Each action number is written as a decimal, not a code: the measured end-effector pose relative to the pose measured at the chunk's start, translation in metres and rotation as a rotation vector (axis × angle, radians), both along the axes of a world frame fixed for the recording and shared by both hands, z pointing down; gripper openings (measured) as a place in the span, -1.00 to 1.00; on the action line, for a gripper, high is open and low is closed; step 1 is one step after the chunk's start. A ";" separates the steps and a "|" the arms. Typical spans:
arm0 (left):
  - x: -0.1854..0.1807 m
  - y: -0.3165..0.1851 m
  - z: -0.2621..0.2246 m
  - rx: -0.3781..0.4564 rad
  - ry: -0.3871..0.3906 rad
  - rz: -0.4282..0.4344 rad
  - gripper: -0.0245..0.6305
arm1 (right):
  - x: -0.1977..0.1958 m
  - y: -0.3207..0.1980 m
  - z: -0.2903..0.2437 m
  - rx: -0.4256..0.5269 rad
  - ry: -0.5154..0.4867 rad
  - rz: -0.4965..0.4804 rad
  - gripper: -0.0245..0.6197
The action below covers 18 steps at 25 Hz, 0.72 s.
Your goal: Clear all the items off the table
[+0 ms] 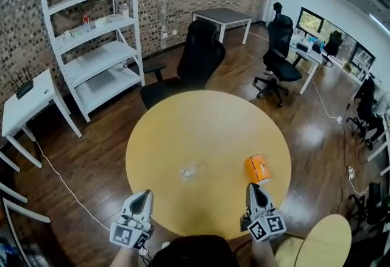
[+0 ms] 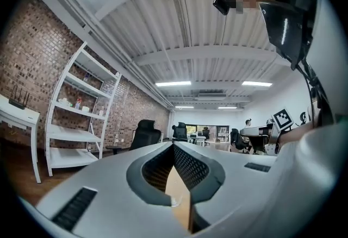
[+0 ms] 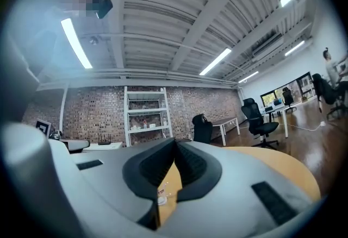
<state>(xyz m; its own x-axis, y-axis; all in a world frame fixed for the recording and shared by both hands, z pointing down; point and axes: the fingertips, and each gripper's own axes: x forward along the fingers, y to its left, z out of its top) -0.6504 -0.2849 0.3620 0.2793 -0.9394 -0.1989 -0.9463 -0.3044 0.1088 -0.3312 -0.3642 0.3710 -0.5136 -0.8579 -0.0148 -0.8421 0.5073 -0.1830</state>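
On the round yellow table (image 1: 207, 113) lie an orange box (image 1: 258, 168), at the right front, and a small clear crumpled wrapper (image 1: 192, 170) near the middle. My left gripper (image 1: 144, 194) hangs at the table's near left edge, shut and holding nothing. My right gripper (image 1: 253, 188) is at the near right edge, just short of the orange box, also shut and holding nothing. In the left gripper view the jaws (image 2: 174, 145) meet at the tips. The right gripper view shows its jaws (image 3: 175, 142) touching, with the wrapper (image 3: 162, 194) seen on the tabletop through the gap below them.
A black office chair (image 1: 195, 64) stands at the table's far side. White shelves (image 1: 97, 34) line the brick wall at the left, with a small white table (image 1: 27, 104) beside them. More chairs and desks (image 1: 280, 52) stand to the right. A yellow stool (image 1: 326, 241) is at my right.
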 end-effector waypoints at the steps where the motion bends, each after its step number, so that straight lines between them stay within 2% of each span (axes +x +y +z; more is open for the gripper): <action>1: -0.002 0.002 0.000 0.000 0.003 0.002 -0.93 | 0.006 0.003 0.002 -0.009 -0.011 0.013 -0.91; 6: -0.017 0.016 -0.003 -0.010 0.026 -0.012 -0.93 | 0.021 0.016 0.003 -0.005 0.012 0.084 -0.92; 12: -0.023 0.026 0.011 -0.043 0.017 -0.022 -0.92 | 0.013 0.026 -0.001 0.017 0.036 0.089 -0.92; 18: -0.035 0.025 -0.026 0.051 0.001 -0.107 -0.93 | 0.009 0.026 -0.029 0.075 0.013 0.071 -0.92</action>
<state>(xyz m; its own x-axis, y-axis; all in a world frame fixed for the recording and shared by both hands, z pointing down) -0.6856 -0.2598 0.3359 0.1776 -0.9524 -0.2478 -0.9736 -0.2067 0.0969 -0.3226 -0.3385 0.3424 -0.4522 -0.8888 -0.0741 -0.8785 0.4582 -0.1352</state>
